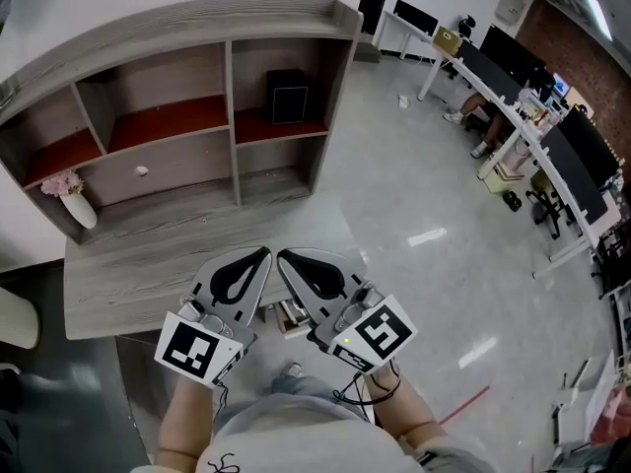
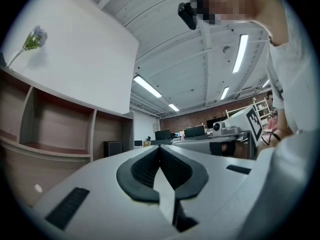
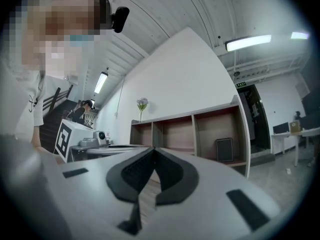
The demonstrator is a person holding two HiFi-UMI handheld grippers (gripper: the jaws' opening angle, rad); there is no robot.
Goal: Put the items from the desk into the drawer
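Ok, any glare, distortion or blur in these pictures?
Head view: sharp, but the grey wooden shelf unit bows from wide-angle distortion, and light reflections glare on the glossy grey floor. Left gripper view: fisheye circle with black corners; the white ceiling strip light blows out. Right gripper view: same fisheye framing, with a bright strip light.

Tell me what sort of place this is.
Most likely an open-plan office or lab workspace: a row of white desks with dark monitors runs along the right, a grey wooden desk with a shelf unit stands against the wall, and the glossy floor reflects ceiling lights.
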